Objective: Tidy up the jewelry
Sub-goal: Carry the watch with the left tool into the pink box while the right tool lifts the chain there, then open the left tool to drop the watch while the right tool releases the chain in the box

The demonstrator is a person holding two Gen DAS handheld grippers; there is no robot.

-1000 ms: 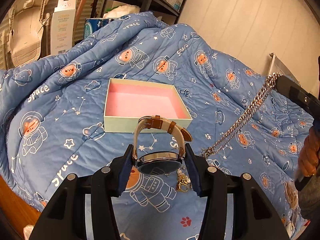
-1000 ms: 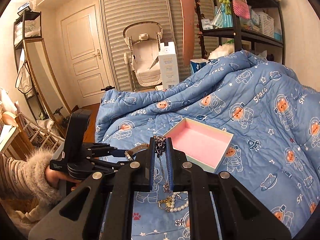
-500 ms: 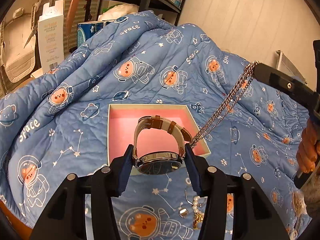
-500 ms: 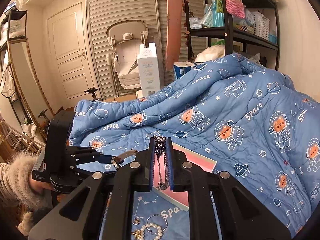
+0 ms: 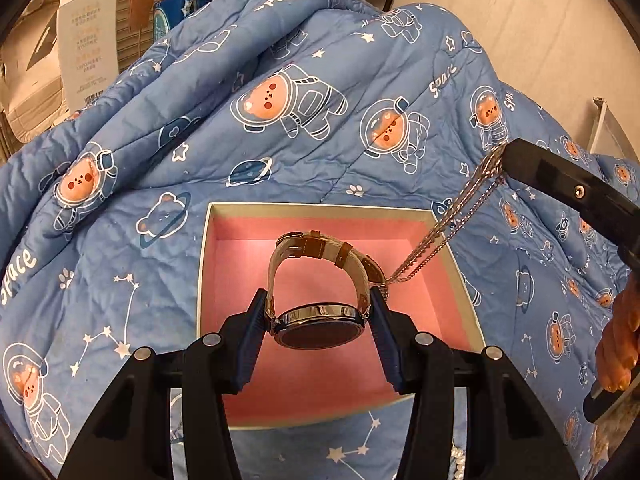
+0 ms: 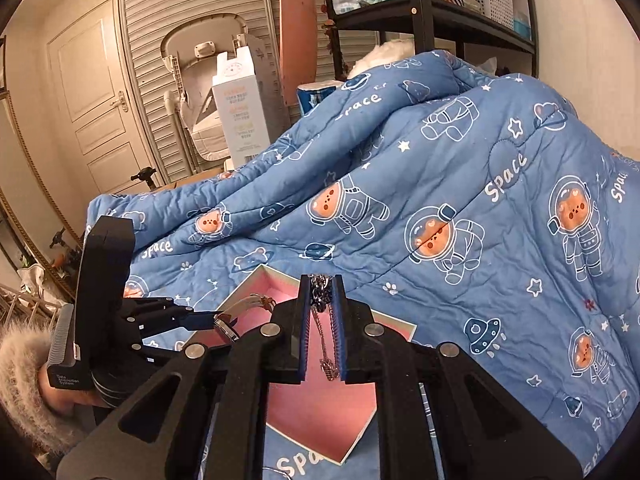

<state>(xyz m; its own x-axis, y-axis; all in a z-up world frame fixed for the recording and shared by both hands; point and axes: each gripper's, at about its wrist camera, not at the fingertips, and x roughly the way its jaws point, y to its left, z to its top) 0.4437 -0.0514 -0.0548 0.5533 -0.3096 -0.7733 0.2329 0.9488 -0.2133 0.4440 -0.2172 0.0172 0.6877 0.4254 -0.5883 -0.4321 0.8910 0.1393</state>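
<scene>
An open box with a pink lining (image 5: pixel 320 384) lies on the blue quilt; it also shows in the right wrist view (image 6: pixel 320 412). My left gripper (image 5: pixel 318 322) is shut on a wristwatch (image 5: pixel 320 322) with a tan strap and holds it above the box. In the right wrist view the watch (image 6: pixel 228 326) hangs over the box's left corner. My right gripper (image 6: pixel 322 308) is shut on a silver chain (image 6: pixel 326 344) that dangles down over the box. In the left wrist view the chain (image 5: pixel 444 232) hangs from the right gripper over the box's right rim.
The blue space-print quilt (image 5: pixel 280 112) rises in a mound behind the box. A pearl piece (image 5: pixel 458 464) lies on the quilt near the bottom edge. A white carton (image 6: pixel 240 108), a baby chair and a black shelf (image 6: pixel 424 4) stand beyond the bed.
Both grippers have moved forward over the pink box. The watch now hangs above the box's inside, and the chain now dangles over the box.
</scene>
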